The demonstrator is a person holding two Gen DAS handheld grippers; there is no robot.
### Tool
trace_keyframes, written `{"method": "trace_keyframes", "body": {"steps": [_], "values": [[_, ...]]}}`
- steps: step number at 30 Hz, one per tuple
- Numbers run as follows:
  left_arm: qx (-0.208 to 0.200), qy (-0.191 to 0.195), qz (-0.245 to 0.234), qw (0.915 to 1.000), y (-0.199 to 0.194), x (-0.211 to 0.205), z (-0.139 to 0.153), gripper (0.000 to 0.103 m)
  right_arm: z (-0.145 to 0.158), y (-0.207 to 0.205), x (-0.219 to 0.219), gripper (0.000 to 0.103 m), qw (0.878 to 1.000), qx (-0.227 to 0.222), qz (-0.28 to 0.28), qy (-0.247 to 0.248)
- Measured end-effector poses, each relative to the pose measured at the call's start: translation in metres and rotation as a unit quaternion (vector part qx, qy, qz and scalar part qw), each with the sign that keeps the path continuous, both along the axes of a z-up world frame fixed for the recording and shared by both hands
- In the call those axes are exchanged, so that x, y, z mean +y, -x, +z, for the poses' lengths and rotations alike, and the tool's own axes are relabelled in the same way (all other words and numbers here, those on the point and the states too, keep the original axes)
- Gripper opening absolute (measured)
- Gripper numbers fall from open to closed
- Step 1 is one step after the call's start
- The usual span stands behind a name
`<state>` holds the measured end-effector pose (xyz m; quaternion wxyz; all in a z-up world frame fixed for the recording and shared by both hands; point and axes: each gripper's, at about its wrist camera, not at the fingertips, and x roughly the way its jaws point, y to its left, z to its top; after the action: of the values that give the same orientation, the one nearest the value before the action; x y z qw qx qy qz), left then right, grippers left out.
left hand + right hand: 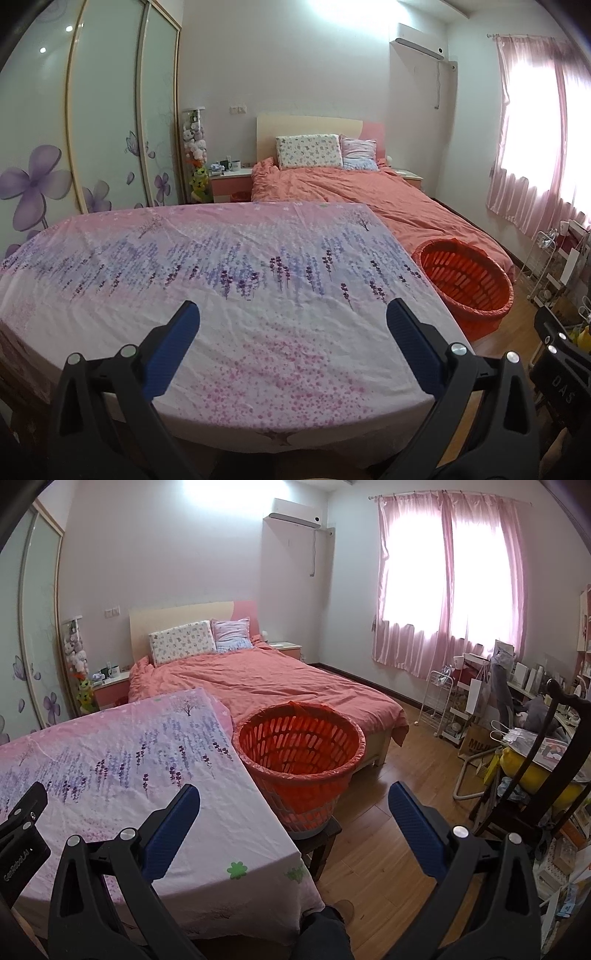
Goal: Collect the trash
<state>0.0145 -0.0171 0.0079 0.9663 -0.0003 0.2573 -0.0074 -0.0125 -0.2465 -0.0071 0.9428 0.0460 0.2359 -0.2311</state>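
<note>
Over the cloth-covered table (258,332) both grippers — left gripper (293,321), right gripper (294,801) — gape empty beside the orange basket (301,746).

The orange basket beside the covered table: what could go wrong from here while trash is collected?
1. The orange basket appears to sit on a small dark stool, close to the table edge; a push from the right claw might tip it.
2. The flowered cloth lies loose and wrinkled on the table; the open left claw could catch and drag it.
3. No trash shows on the cloth, so a grasp here could take only fabric.
</note>
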Motion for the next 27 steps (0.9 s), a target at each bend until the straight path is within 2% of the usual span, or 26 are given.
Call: {"method": "trace_keyframes", "body": {"steps": [27], "values": [[-0.007,-0.001,0.008,0.9999,0.0006,0.0029,0.0052,0.099,0.0042,-0.0044,0.0046,0.101,1.000,-0.004,0.004,-0.004]]}}
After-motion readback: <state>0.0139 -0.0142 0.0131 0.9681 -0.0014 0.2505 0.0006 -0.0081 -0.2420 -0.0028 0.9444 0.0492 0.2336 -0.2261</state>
